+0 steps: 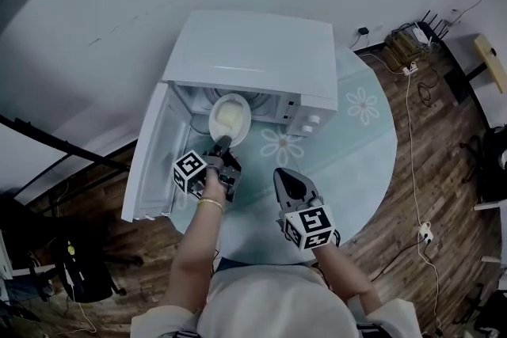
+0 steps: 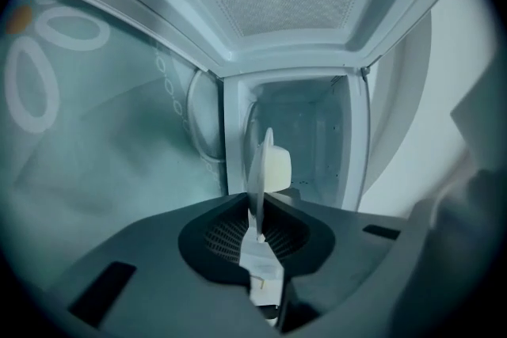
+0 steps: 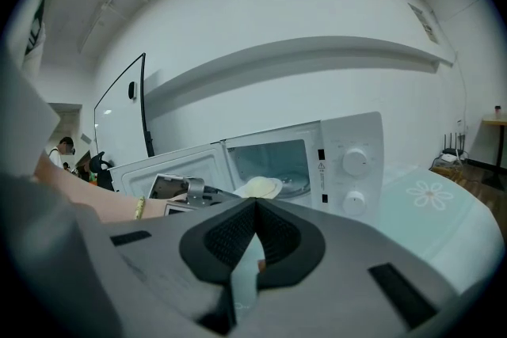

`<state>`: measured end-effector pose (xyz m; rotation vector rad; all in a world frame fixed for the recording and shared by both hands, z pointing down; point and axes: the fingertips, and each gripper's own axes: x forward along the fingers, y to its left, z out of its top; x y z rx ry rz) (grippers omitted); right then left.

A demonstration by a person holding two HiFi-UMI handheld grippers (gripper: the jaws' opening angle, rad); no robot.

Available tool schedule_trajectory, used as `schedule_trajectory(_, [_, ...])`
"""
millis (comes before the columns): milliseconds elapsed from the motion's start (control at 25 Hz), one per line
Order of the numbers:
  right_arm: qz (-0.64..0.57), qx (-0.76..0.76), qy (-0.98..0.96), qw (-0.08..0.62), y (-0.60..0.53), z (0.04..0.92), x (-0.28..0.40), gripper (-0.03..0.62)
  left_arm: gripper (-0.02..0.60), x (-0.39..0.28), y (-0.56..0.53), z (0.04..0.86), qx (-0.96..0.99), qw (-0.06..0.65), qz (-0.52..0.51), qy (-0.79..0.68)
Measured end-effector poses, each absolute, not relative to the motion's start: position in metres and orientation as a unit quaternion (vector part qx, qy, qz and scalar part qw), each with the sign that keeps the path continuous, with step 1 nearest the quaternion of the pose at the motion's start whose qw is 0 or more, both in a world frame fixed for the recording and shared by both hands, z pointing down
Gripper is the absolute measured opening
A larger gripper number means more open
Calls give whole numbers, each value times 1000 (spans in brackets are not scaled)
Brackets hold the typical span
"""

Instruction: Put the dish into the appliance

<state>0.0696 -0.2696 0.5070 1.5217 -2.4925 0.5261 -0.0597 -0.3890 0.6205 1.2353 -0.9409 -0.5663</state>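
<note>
Dish [image 1: 230, 115] first: I am holding it at the open mouth of the microwave [image 1: 261, 51], its far edge reaching into the cavity and its near edge sticking out toward me. My left gripper [image 1: 224, 142] is clamping that near rim, the two jaws pinching the thin white edge between their pads. A pale yellowish lump [image 2: 277, 168] is sitting on the dish. In the left gripper view the dish is showing edge-on, with the inside walls of the microwave right behind it. The microwave door [image 1: 150, 162] is hanging wide open on the left side of the microwave, and my left arm [image 1: 194, 249] is reaching in just beside it. My right gripper [image 1: 283, 175] is hovering in front of the microwave, below its two knobs [image 1: 310, 123] and well apart from the dish; its jaws are pressing together with nothing between them. The microwave is standing on a round table [image 1: 364, 162] under a pale green cloth printed with white flowers [image 1: 283, 146], which is spreading out to the right of the microwave.
</note>
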Motion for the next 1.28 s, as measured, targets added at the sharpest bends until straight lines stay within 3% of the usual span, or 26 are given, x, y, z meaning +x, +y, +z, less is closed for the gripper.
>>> schedule_trajectory(1240, [209,515,-826,97,-304,537,70,5,41,-52,-489,647,535,686,-212,-446])
schedule_trajectory(1280, [208,514,-827,98,-303,537,70,5,85,-53,-489,645,539,683,-213,-445])
